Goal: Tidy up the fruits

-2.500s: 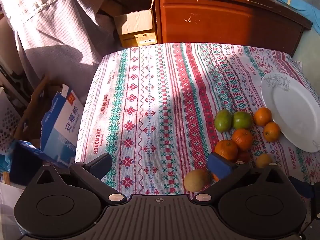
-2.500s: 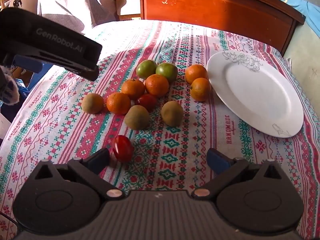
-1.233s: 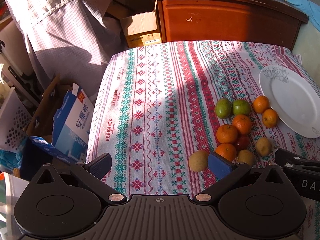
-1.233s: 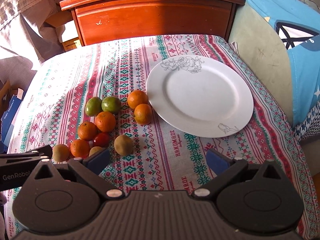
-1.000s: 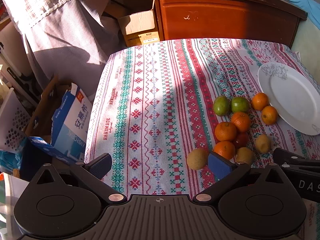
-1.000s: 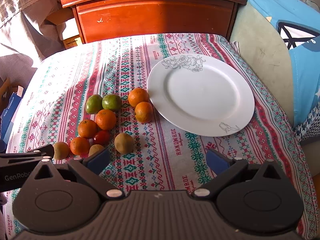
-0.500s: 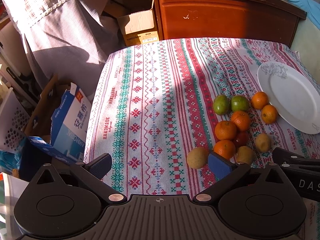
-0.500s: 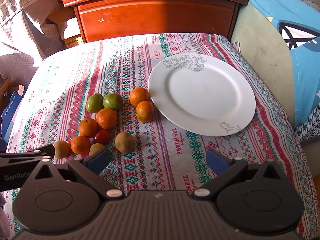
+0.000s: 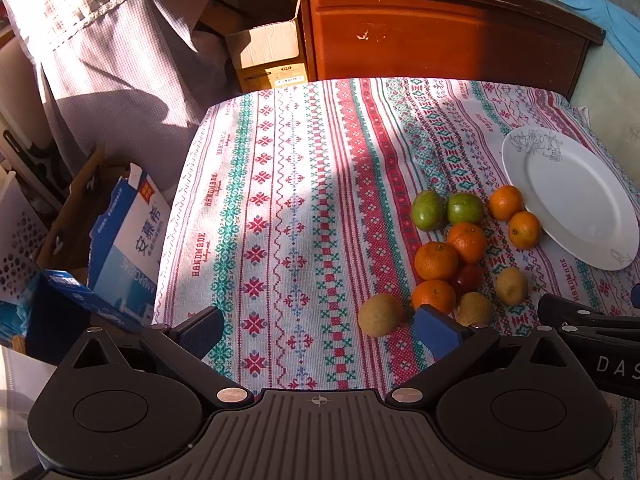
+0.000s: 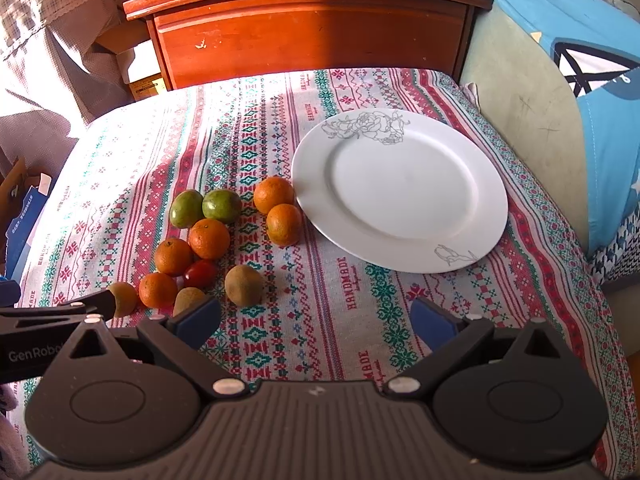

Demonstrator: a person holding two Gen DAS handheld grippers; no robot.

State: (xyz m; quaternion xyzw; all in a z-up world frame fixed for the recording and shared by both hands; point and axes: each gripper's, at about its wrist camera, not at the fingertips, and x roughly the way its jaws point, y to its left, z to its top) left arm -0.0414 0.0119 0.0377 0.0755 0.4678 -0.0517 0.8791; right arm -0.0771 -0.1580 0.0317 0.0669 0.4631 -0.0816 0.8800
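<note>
A cluster of fruit lies on the patterned tablecloth: several oranges (image 10: 209,238), two green fruits (image 10: 221,205), three brown kiwis (image 10: 244,285) and a red tomato (image 10: 200,273). An empty white plate (image 10: 400,188) sits just right of them, touching two oranges. The same fruit (image 9: 436,260) and plate (image 9: 572,196) show in the left wrist view. My left gripper (image 9: 318,330) is open and empty, near the closest kiwi (image 9: 380,315). My right gripper (image 10: 316,322) is open and empty, above the cloth in front of the plate.
A wooden cabinet (image 10: 312,28) stands behind the table. A blue carton (image 9: 128,248) and cardboard boxes (image 9: 268,56) sit on the floor to the left. A blue cushion (image 10: 600,80) lies to the right. The tablecloth (image 9: 280,200) left of the fruit is bare.
Both grippers have pulled back and up from the fruit; the right one has swung towards the plate. In the last second the views hardly shift. The fruit has not moved.
</note>
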